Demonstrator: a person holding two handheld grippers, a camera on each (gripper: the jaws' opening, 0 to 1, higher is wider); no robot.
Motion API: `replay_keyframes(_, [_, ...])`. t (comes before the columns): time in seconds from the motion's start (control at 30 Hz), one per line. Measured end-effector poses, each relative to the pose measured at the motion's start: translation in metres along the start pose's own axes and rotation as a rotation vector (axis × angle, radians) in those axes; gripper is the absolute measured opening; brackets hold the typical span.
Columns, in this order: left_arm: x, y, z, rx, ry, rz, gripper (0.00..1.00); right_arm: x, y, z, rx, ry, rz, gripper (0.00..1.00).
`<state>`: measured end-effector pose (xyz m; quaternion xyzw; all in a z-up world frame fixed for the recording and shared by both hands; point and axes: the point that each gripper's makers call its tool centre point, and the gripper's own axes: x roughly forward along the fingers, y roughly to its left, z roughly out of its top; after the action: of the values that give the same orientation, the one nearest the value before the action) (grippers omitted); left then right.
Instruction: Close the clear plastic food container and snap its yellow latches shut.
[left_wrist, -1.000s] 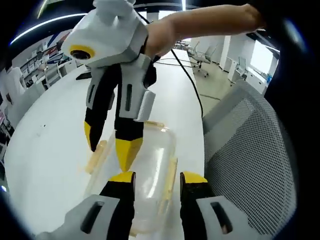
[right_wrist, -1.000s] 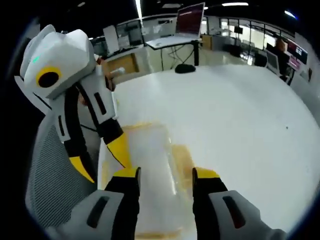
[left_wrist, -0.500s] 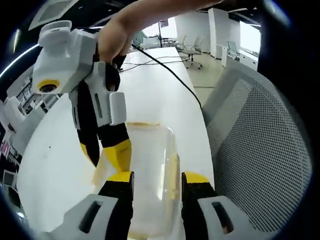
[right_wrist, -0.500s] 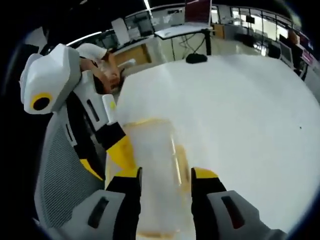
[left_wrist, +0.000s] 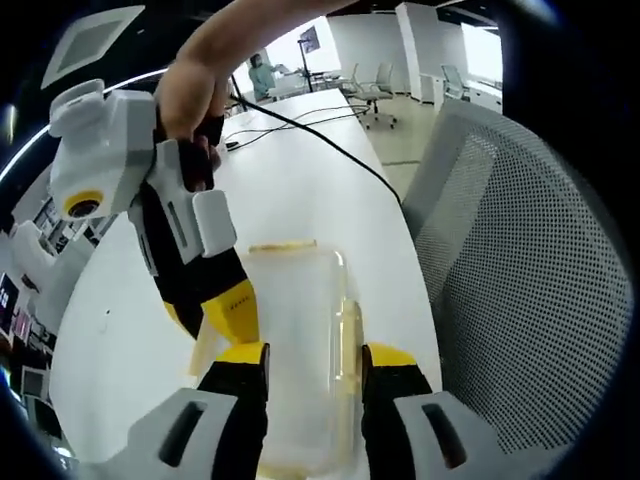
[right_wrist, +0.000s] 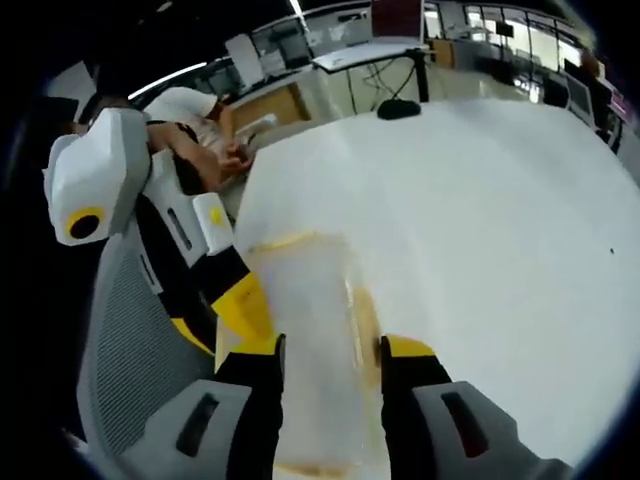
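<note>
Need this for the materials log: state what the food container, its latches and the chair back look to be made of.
Container: clear, slightly cloudy plastic, since the table shows through.
Latches: opaque yellow plastic strips, probably, along its sides.
Chair back: grey mesh, with a visible grid of small holes; fabric or plastic cannot be told.

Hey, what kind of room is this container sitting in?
Most likely an open-plan office. The container sits on a long white table beside a grey mesh chair. In the right gripper view, a desk with a monitor stands behind the table, and the left gripper view shows more office chairs.
</note>
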<state>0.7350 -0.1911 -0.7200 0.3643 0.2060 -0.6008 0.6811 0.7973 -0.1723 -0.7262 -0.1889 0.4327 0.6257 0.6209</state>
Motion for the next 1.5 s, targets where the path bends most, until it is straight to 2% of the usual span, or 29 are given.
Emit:
replay_keyframes(0.37, [0.001,0.001,-0.002,-0.012,-0.016,0.002,0.29,0.004,0.0,-0.001,0.008,0.023,0.066,0.34])
replay_keyframes(0.5, [0.002,0.001,-0.003,0.001,-0.004,0.008,0.27,0.005,0.001,-0.001,0.013,0.063,0.086,0.33])
replay_keyframes(0.53, [0.002,0.011,-0.007,0.04,0.039,0.05,0.26,0.005,0.002,-0.002,0.024,0.075,0.095,0.32])
replay_keyframes(0.57, [0.007,0.004,0.002,0.029,-0.004,0.022,0.26,0.007,0.001,-0.003,0.033,0.086,0.103,0.32])
replay_keyframes(0.6, [0.002,0.002,0.004,0.034,0.011,0.027,0.25,0.007,0.001,-0.004,0.051,0.096,0.11,0.31])
replay_keyframes(0.63, [0.0,0.002,0.003,0.016,0.01,0.037,0.25,0.007,0.007,-0.008,0.056,0.125,0.147,0.31])
replay_keyframes(0.67, [-0.004,0.0,0.004,0.027,-0.004,0.034,0.25,0.007,0.003,-0.003,0.074,0.103,0.134,0.3])
replay_keyframes(0.87, [0.0,-0.002,0.001,0.013,-0.017,0.029,0.25,0.007,0.005,-0.002,0.056,0.1,0.126,0.31])
replay_keyframes(1.5, [0.002,-0.001,0.001,0.033,-0.018,0.031,0.27,0.006,0.002,-0.002,0.064,0.065,0.11,0.33])
